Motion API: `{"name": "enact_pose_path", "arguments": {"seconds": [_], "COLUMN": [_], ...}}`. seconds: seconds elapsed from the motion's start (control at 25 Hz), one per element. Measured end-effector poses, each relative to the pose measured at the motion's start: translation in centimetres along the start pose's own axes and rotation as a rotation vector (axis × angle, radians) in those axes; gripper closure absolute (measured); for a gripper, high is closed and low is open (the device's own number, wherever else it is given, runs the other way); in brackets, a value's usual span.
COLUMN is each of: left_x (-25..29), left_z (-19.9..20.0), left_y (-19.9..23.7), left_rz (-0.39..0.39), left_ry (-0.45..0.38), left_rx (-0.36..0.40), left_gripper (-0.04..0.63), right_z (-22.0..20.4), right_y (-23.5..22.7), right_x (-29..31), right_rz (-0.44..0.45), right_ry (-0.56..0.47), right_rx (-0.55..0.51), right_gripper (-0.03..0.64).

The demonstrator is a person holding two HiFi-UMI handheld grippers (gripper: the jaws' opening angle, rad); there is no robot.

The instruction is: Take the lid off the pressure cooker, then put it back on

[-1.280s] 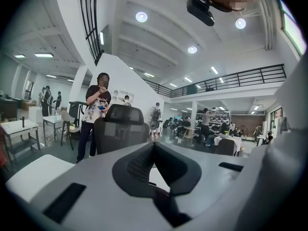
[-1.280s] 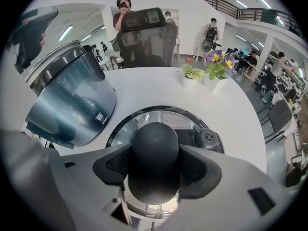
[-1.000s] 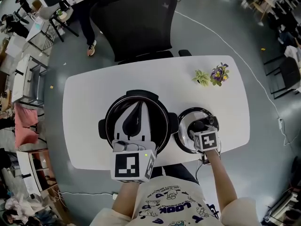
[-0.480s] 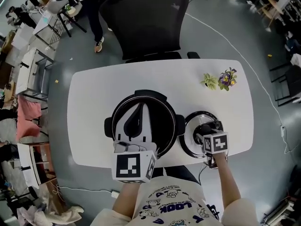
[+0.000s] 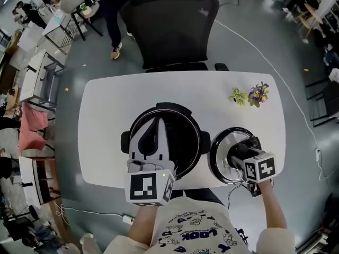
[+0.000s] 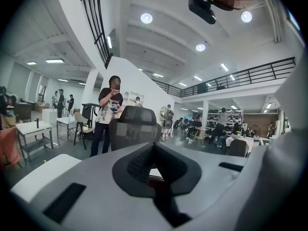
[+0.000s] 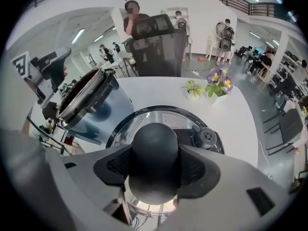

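Lid (image 5: 219, 155) is off, its knob (image 7: 155, 143) clamped in the right gripper (image 5: 239, 153). Open pressure cooker (image 5: 189, 142) sits just left of it, under the closed left gripper (image 5: 157, 125). Replacing likely comes next: carry left, centre, lower squarely.

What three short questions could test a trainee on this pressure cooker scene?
1. True or false: the lid is sitting closed on the pressure cooker.
2. What is the right gripper clamped on? A. nothing B. the lid's knob C. the cooker's rim
3. In one word, how do the jaws of the left gripper stand?

Key: 1 false, the lid is held beside the open cooker. 2 B. 3 shut.
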State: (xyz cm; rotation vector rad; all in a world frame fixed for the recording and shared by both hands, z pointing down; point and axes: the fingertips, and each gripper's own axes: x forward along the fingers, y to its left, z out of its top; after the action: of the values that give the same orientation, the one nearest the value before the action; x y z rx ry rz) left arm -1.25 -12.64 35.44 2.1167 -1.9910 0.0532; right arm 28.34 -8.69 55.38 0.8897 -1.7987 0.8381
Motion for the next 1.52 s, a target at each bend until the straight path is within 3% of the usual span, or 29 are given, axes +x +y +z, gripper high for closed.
{"name": "enact_pose_path", "arguments": {"seconds": [0.68,1.16,1.52], "left_x": [-4.2,-8.8,-10.8], "left_z": [0.9,1.0,-1.2], "left_y": [1.1,9.4,15.6], "left_rz": [0.094,0.210,0.245], "left_ry": [-0.046,-0.032,0.013], "left_rx": [-0.044,-0.062,-0.147], "left_gripper": [0.581,0.581,0.580], "right_z": [6.3,12.4,13.9], "right_y": [3.4,14.2,22.7], "right_x": [-11.0,-11.6,-9.6], "right_rz": [0.142,0.228,0.264], "right_ry": [-0.027,-0.054,-0.044], "right_rx": [-0.265,-0.443,-0.532], "right_gripper": [0.325,0.325,0.325]}}
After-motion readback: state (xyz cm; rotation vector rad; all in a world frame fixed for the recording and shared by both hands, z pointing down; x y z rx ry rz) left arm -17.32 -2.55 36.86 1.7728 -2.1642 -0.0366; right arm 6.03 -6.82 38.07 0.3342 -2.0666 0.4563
